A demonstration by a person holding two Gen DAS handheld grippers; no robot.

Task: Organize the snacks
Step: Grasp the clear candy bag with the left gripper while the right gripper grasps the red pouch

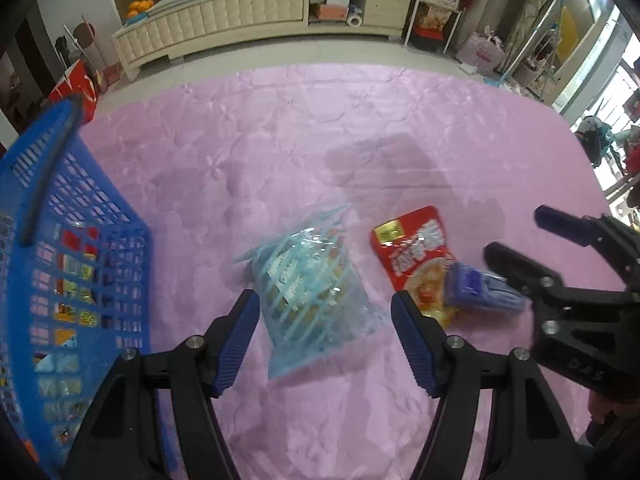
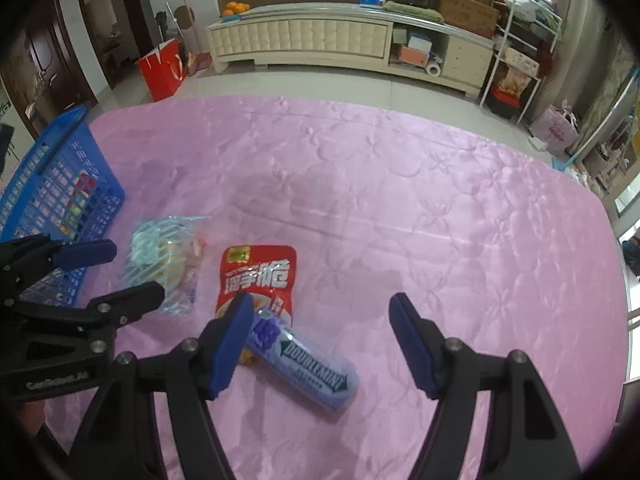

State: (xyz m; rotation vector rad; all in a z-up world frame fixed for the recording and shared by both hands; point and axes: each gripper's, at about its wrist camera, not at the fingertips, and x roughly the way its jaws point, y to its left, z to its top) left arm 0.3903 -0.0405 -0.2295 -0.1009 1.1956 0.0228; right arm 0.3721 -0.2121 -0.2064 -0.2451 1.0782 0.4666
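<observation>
Pale tiled floor [image 2: 320,84], long cream cabinet [image 2: 304,38] along the far wall (oranges [image 2: 235,8] on top), daylight at right.

Daylight is coming in from the windows on the right side of both views, blowing out to white there, while the dark doorway on the left is sitting dim. The shiny pink quilted tablecloth [image 2: 400,208] is catching soft glare along its creases, and blurry grey shadows are falling across its middle [image 1: 384,164]. Motion blur is smearing the clear blue-striped plastic snack bag [image 1: 308,300] and the purple wrapped gum pack [image 2: 308,364] — lettering is still partly readable. Fisheye distortion is bending the long cream cabinet [image 1: 248,16], and the corners are vignetting to black.
</observation>
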